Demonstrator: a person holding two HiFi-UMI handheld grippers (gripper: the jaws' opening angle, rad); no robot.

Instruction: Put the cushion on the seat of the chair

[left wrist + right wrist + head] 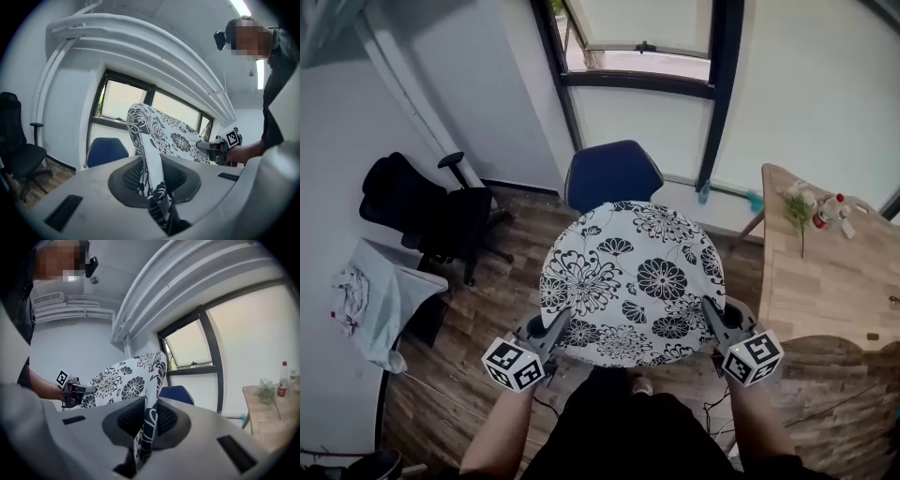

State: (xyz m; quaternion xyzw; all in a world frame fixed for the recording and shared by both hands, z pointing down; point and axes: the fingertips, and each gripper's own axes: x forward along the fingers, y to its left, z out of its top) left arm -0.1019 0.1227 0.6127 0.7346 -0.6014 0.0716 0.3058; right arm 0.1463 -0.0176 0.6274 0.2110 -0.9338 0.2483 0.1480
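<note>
A round white cushion [633, 281] with black flower print hangs in the air in front of me, held flat between both grippers. My left gripper [555, 328] is shut on its near left rim, and my right gripper [712, 317] is shut on its near right rim. In the left gripper view the cushion [152, 140] runs edge-on between the jaws, with the right gripper [206, 145] at its far side. The right gripper view shows the cushion [147, 380] pinched the same way. The blue chair [612, 173] stands beyond the cushion by the window, its seat mostly hidden under it.
A black office chair [427, 211] stands at the left wall, with a small cloth-covered stand [380, 295] nearer me. A wooden table [825, 262] with bottles and a plant sprig fills the right side. The floor is wooden planks.
</note>
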